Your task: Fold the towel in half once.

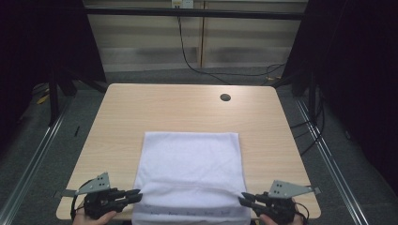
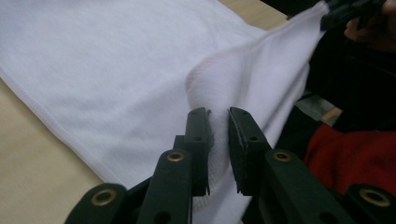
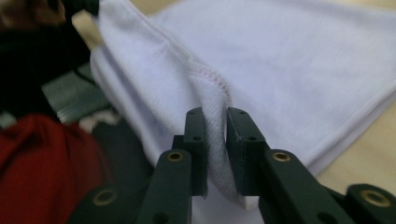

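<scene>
Pale wooden table [image 1: 141, 108] (dark curtains around)

Both the left tongs [image 1: 136, 195] and the right tongs [image 1: 243, 198] are black, two-jawed, with brass-ringed pivot screws, a grey three-cornered plate with small holes on top, and a thin black cable trailing behind.

A light wood-grain counter [image 1: 141, 112] with rounded corners carries a single white towel [image 1: 190, 164]. A round dark cable hole [image 1: 225, 97] sits in the counter well beyond the towel's far right corner. The towel lies flat over the counter's near middle, bare wood on either side of it, and its near edge hangs past the counter's near edge.
</scene>
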Tool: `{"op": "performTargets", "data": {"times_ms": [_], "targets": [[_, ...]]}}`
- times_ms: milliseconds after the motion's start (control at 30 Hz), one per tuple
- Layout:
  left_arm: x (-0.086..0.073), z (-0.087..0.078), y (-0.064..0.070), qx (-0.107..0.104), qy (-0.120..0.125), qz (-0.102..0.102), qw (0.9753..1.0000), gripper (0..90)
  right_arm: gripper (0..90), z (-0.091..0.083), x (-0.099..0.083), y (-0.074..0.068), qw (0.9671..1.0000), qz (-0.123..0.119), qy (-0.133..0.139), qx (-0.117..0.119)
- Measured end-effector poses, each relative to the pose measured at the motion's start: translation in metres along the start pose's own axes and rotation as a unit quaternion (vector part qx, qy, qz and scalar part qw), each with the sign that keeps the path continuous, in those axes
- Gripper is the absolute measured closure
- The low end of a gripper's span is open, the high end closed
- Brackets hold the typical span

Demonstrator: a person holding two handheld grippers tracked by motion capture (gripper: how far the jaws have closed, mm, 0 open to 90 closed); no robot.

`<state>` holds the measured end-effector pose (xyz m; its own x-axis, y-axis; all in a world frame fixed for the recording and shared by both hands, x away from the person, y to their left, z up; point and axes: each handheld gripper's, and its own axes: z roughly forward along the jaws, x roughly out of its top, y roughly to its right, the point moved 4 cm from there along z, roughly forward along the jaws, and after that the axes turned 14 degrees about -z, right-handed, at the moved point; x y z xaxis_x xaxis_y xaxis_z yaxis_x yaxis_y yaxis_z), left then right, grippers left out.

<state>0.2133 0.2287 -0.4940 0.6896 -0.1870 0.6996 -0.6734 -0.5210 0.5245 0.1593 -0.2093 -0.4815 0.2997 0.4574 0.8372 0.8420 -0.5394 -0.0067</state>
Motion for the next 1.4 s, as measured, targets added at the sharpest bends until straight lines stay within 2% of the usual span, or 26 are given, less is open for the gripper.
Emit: {"op": "performTargets", "data": {"times_ms": [33, 67, 100, 133, 200, 267, 300, 367, 400, 433, 467, 533, 600, 633, 667, 700, 767, 833, 933, 1000, 1067, 1133, 1267, 1333, 1400], "targets": [[-0.002, -0.003, 0.000, -0.004, -0.003, -0.003, 1.0000, 75.3, 74.4, 0.000, -0.004, -0.005, 0.9998, -0.003, -0.008, 0.016], [-0.002, -0.005, 0.000, -0.014, 0.000, -0.006, 0.9999, 74.0, 71.2, 0.000, -0.006, -0.010, 0.9997, -0.006, -0.015, 0.019], [-0.002, -0.008, -0.001, -0.011, 0.005, 0.002, 0.9999, 72.3, 67.7, 0.000, -0.007, -0.014, 0.9994, -0.006, -0.023, 0.026], [0.000, -0.008, -0.003, -0.006, 0.011, -0.001, 0.9999, 69.8, 63.8, -0.001, -0.008, -0.017, 0.9991, -0.007, -0.029, 0.031], [0.009, -0.008, -0.011, -0.004, 0.020, -0.009, 0.9997, 67.2, 63.1, -0.001, -0.006, -0.016, 0.9993, -0.003, -0.019, 0.032], [0.023, 0.000, -0.023, -0.003, 0.022, -0.008, 0.9997, 65.2, 61.6, 0.002, 0.001, -0.003, 0.9998, 0.005, -0.002, 0.019], [0.031, 0.005, -0.030, 0.009, 0.019, -0.012, 0.9997, 64.1, 61.8, 0.005, 0.005, 0.006, 0.9997, 0.010, 0.007, 0.019], [0.046, 0.019, -0.039, 0.017, 0.009, -0.012, 0.9997, 64.5, 63.5, 0.015, 0.014, 0.024, 0.9998, 0.013, 0.013, 0.006], [0.052, 0.026, -0.044, 0.027, 0.001, -0.002, 0.9996, 64.3, 65.0, 0.022, 0.019, 0.033, 0.9998, 0.015, 0.013, 0.006], [0.058, 0.033, -0.048, 0.032, 0.005, -0.007, 0.9994, 64.4, 65.4, 0.029, 0.022, 0.042, 0.9998, 0.015, 0.012, 0.007], [0.064, 0.040, -0.054, 0.029, 0.003, -0.015, 0.9995, 64.9, 65.4, 0.038, 0.024, 0.050, 0.9998, 0.016, 0.008, 0.007], [0.075, 0.054, -0.065, 0.049, 0.000, -0.014, 0.9987, 65.3, 65.7, 0.056, 0.027, 0.065, 0.9998, 0.011, -0.016, 0.006], [0.081, 0.069, -0.076, 0.068, -0.017, -0.014, 0.9974, 64.9, 65.6, 0.074, 0.027, 0.080, 0.9993, 0.015, -0.035, 0.005], [0.082, 0.076, -0.082, 0.088, -0.017, -0.011, 0.9959, 64.9, 65.6, 0.081, 0.027, 0.086, 0.9989, 0.013, -0.044, 0.000], [0.081, 0.081, -0.086, 0.095, -0.021, -0.014, 0.9951, 65.1, 65.2, 0.088, 0.026, 0.092, 0.9985, 0.010, -0.052, -0.011], [0.078, 0.085, -0.091, 0.098, -0.032, -0.019, 0.9945, 65.3, 65.3, 0.093, 0.025, 0.096, 0.9981, 0.012, -0.058, -0.014], [0.073, 0.085, -0.090, 0.104, -0.027, -0.002, 0.9942, 66.1, 65.2, 0.100, 0.019, 0.102, 0.9969, 0.017, -0.073, -0.021], [0.069, 0.081, -0.087, 0.100, -0.037, -0.006, 0.9942, 66.4, 65.1, 0.102, 0.013, 0.101, 0.9959, 0.023, -0.086, -0.018], [0.059, 0.073, -0.081, 0.089, -0.039, -0.004, 0.9952, 66.9, 65.3, 0.096, 0.009, 0.094, 0.9961, 0.021, -0.085, -0.014], [0.052, 0.069, -0.074, 0.087, -0.046, 0.006, 0.9951, 67.0, 65.3, 0.091, 0.005, 0.085, 0.9963, 0.019, -0.084, -0.011], [0.044, 0.065, -0.067, 0.081, -0.051, 0.004, 0.9954, 67.0, 65.3, 0.086, 0.002, 0.075, 0.9962, 0.019, -0.085, -0.005], [0.037, 0.061, -0.060, 0.077, -0.056, 0.012, 0.9954, 67.0, 65.3, 0.081, -0.001, 0.064, 0.9961, 0.016, -0.086, -0.002], [0.024, 0.052, -0.052, 0.054, -0.059, -0.009, 0.9968, 66.9, 65.5, 0.070, -0.007, 0.044, 0.9962, 0.011, -0.087, 0.008], [0.017, 0.047, -0.048, 0.048, -0.061, -0.003, 0.9970, 66.8, 65.4, 0.065, -0.009, 0.035, 0.9957, 0.015, -0.091, 0.015], [0.014, 0.044, -0.044, 0.040, -0.064, -0.007, 0.9971, 65.6, 65.3, 0.062, -0.011, 0.028, 0.9957, 0.015, -0.090, 0.019]]}}
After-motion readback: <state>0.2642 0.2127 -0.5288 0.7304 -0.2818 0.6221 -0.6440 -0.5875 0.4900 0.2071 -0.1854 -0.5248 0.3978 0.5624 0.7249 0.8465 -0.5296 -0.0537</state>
